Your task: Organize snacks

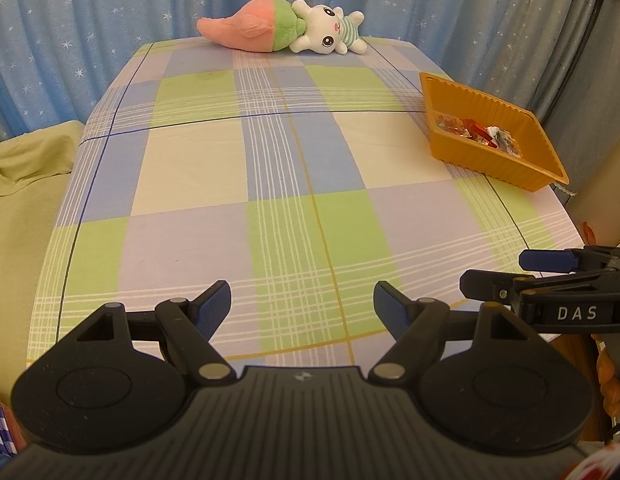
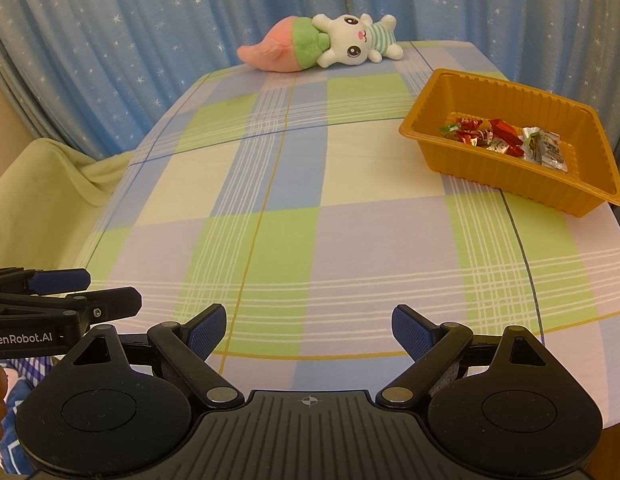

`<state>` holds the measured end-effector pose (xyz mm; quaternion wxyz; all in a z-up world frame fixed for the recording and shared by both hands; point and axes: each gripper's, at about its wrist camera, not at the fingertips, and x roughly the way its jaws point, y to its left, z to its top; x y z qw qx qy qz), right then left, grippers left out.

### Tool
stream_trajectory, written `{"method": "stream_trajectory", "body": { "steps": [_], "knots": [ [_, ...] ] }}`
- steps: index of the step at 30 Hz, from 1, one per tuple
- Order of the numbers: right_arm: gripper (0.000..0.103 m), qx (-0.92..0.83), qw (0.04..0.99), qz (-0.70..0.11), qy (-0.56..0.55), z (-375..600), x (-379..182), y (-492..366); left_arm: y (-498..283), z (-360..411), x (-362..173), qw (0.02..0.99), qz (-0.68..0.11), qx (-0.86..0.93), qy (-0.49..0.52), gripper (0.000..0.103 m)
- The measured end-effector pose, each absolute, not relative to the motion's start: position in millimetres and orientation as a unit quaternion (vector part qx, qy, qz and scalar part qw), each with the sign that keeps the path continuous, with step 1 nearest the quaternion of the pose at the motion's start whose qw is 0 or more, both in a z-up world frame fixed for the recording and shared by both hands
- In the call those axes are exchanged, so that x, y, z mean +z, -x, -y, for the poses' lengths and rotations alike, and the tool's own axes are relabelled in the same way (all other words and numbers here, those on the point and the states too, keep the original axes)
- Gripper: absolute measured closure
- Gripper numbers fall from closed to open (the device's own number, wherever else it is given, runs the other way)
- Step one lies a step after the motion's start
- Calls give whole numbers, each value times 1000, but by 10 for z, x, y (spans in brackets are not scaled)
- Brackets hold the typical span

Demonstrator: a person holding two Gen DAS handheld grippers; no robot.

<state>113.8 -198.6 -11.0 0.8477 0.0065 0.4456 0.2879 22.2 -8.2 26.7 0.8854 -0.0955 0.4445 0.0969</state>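
Observation:
An orange plastic tray (image 1: 462,104) (image 2: 442,100) stands at the right side of the checked table. Several wrapped snacks (image 1: 480,133) (image 2: 504,140) lie in it, red foil ones and a silver packet. My left gripper (image 1: 302,306) hovers open over the table's near edge with nothing between its blue pads. My right gripper (image 2: 309,330) is open too and holds nothing. Each gripper also shows from the side in the other's view: the right gripper (image 1: 494,274) low on the right, the left gripper (image 2: 114,290) low on the left. Both are far from the tray.
A plush rabbit with a pink and green carrot (image 1: 286,26) (image 2: 330,42) lies at the table's far edge. Blue star-print curtains (image 1: 90,20) hang behind. A pale green cloth (image 1: 26,184) drapes beside the table on the left. The checked tablecloth (image 1: 294,160) covers the top.

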Motion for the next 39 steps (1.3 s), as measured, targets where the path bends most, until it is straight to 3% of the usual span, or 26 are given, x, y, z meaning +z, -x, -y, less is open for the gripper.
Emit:
{"method": "stream_trajectory", "body": {
  "steps": [39],
  "knots": [
    [14,280,851,-444,-4,1981,-109,-1027,-92,36,254,891,-438,80,92,26]
  ]
}}
